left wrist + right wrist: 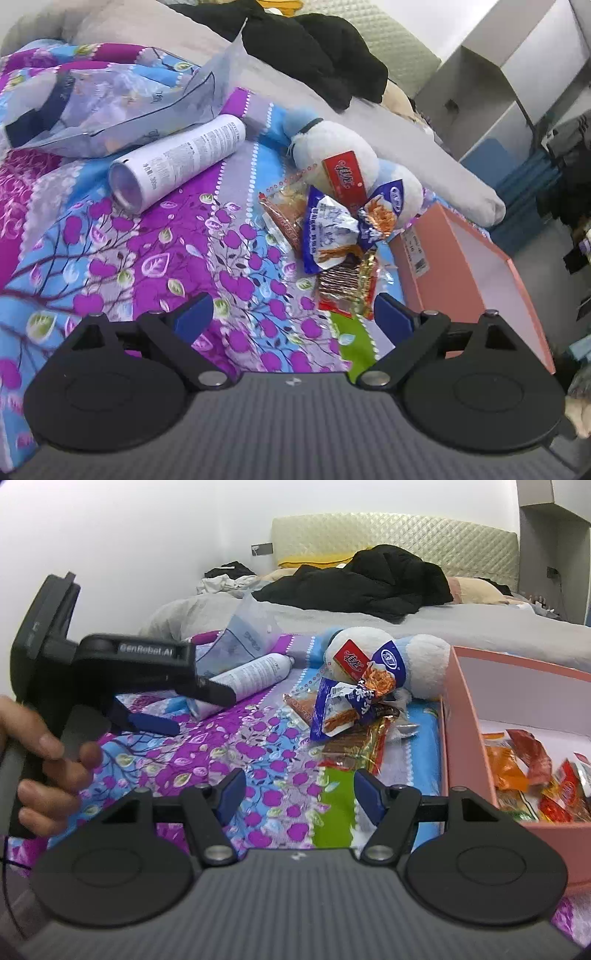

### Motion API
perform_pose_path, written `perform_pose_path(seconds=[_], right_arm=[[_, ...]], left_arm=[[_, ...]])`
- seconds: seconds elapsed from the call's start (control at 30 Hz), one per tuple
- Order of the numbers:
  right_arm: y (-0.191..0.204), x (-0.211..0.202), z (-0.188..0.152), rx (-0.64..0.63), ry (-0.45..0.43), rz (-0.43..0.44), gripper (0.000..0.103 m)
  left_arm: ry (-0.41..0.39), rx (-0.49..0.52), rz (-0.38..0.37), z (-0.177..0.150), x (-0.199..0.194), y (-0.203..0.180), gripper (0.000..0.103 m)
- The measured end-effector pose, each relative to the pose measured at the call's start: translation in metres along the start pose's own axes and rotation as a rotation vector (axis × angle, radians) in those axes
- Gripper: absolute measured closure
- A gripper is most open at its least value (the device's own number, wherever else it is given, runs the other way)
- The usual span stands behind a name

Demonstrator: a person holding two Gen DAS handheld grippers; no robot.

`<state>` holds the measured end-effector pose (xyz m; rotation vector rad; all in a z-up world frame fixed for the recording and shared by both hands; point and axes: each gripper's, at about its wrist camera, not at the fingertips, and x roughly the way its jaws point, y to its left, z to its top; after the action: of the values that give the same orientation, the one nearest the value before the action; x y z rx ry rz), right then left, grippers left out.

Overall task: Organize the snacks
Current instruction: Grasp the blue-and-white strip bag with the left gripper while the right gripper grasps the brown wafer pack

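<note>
A heap of snack packets lies on the flowered bedspread: a blue-and-white packet [327,232] [332,709], a second blue packet [384,210] [384,672], a red packet [345,177] [351,661], a clear-wrapped brown snack [282,218] and a gold-and-red packet [349,284] [354,742]. A pink box [476,266] [461,716] stands to their right with several snacks inside [532,779]. My left gripper [293,314] is open and empty just short of the heap; it also shows at the left in the right wrist view [184,712]. My right gripper [299,792] is open and empty, near the gold-and-red packet.
A white plush toy [332,147] [424,657] lies behind the snacks. A white spray can [177,162] [255,675] and a clear plastic bag [129,107] [247,635] lie to the left. Black clothes [369,579] and a grey blanket [480,627] lie further back.
</note>
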<state>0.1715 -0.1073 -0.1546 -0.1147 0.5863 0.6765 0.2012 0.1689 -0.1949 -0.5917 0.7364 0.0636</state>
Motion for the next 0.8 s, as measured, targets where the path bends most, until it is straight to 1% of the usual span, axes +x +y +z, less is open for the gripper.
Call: perform_pose_path(seconds=[0.27,0.43,0.53,0.67,0.7,0.73,0.77,0.8], right_arm=[[0.002,0.047,0.016,-0.031,0.012,0.018,0.036],[0.002,0.078,0.023,-0.035,0.034,0.019,0.036],[-0.001,0.094,0.026,-0.045,0.047,0.008,0.036],[-0.014,0.115,0.028,-0.027,0.068,-0.054,0.035],[-0.019,0.122,0.028,-0.014,0.075,-0.073,0.033],[-0.024,0.128,0.027,-0.004,0.084,-0.09,0.025],[-0.028,0.133,0.026,0.001,0.089,-0.106,0.022],[-0.031,0.138,0.025,0.005,0.092,-0.122,0.022]], left_arm=[[-0.008,0.029,-0.032,0.023,0.031,0.019,0.009],[0.011,0.061,-0.082,0.039,0.05,0.021,0.01],[0.037,0.088,-0.098,0.046,0.066,0.017,0.01],[0.062,0.16,-0.147,0.052,0.086,0.001,0.01],[0.073,0.175,-0.16,0.054,0.093,-0.003,0.01],[0.081,0.182,-0.166,0.056,0.1,-0.007,0.01],[0.09,0.185,-0.176,0.058,0.107,-0.01,0.01],[0.099,0.185,-0.189,0.059,0.114,-0.012,0.01]])
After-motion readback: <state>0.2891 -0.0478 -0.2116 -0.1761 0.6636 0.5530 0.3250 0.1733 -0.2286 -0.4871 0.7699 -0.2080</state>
